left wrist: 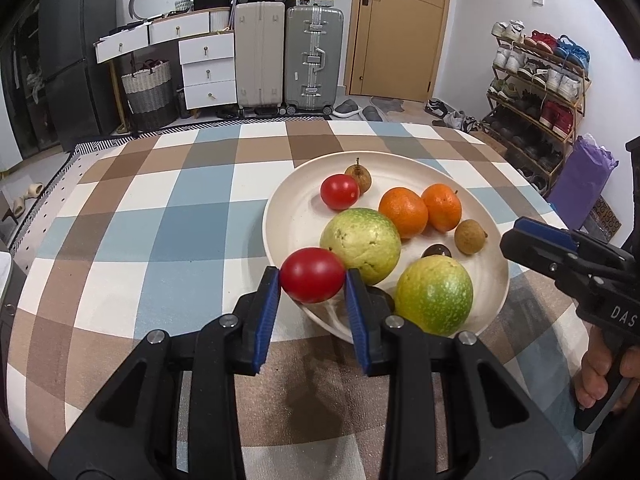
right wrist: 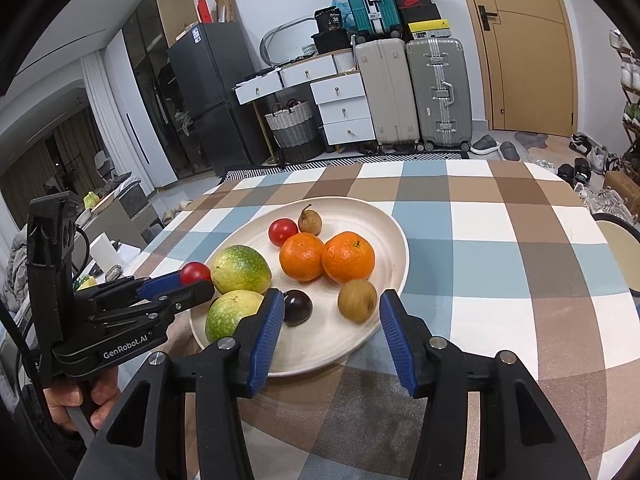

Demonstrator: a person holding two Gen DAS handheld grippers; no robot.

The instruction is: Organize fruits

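Left wrist view puts the left claw (left wrist: 312, 280) dead centre, its blue pads clamped on a red cherry tomato (left wrist: 313, 275) held at the plate's 8 o'clock rim. That cream plate (left wrist: 292, 216) sits on the checked counter (left wrist: 160, 220) and carries a second cherry tomato (left wrist: 339, 191) near 11 o'clock, a small brown fruit with a stem (left wrist: 359, 177) just behind it, two mandarins (left wrist: 403, 212) touching side by side at about 1 o'clock, a brown longan (left wrist: 470, 236) at 3 o'clock, and two green-yellow round fruits (left wrist: 361, 239), one mid-plate and one at 5 o'clock. A dark plum (left wrist: 436, 251) shows partly between them.

From the right wrist view, the right claw (right wrist: 327, 334) hangs spread wide with nothing between its pads, poised over the plate's 6 o'clock edge, the plum (right wrist: 297, 307) by its left pad and the longan (right wrist: 357, 300) inside the gap.

Writing: "GenRobot.AI" reads on the left tool's body in the right wrist view; "DAS" shows on the right tool at the left view's 3 o'clock edge. Behind, a black bag (right wrist: 331, 18) bears "36", and a shoebox (right wrist: 414, 2) shows a red Nike swoosh.
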